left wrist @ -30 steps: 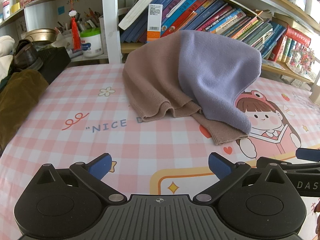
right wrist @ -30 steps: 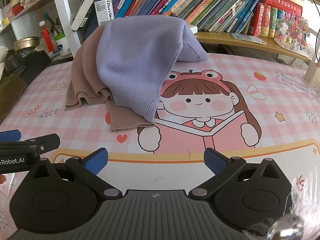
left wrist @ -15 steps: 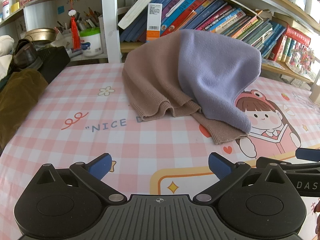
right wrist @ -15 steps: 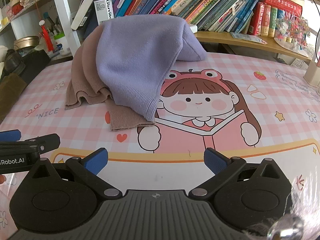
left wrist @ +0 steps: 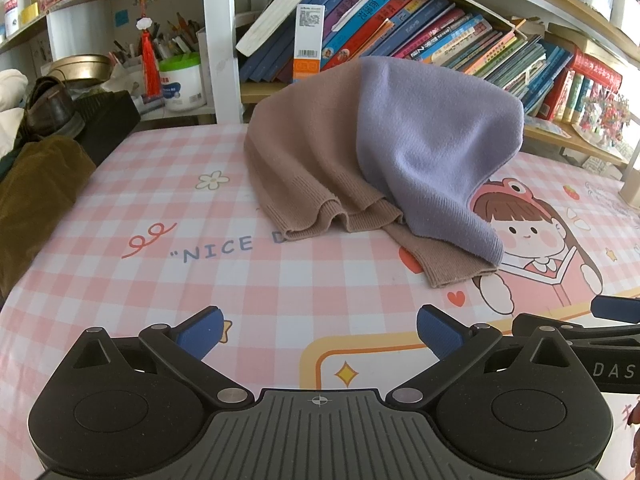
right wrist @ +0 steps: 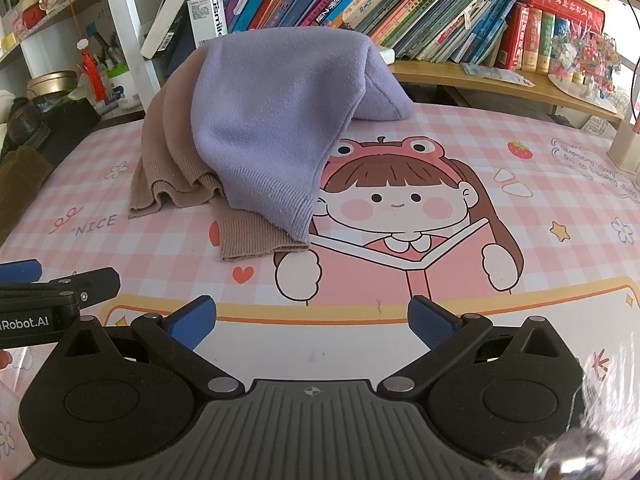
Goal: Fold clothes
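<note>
A knit sweater, tan (left wrist: 304, 168) on one half and lilac (left wrist: 432, 152) on the other, lies heaped at the far side of the pink checked table cover (left wrist: 160, 280), leaning on the bookshelf. It also shows in the right wrist view (right wrist: 276, 120). My left gripper (left wrist: 318, 332) is open and empty, low over the cover, well short of the sweater. My right gripper (right wrist: 312, 322) is open and empty, beside the left one. Each gripper's tip shows in the other's view: the right one (left wrist: 612, 308) and the left one (right wrist: 20, 270).
A bookshelf with slanted books (left wrist: 420, 32) runs behind the table. Dark brown clothes (left wrist: 32, 196), a black box (left wrist: 108, 124) and a shoe (left wrist: 48, 108) sit at the left edge. A white post (right wrist: 628, 148) stands at the far right.
</note>
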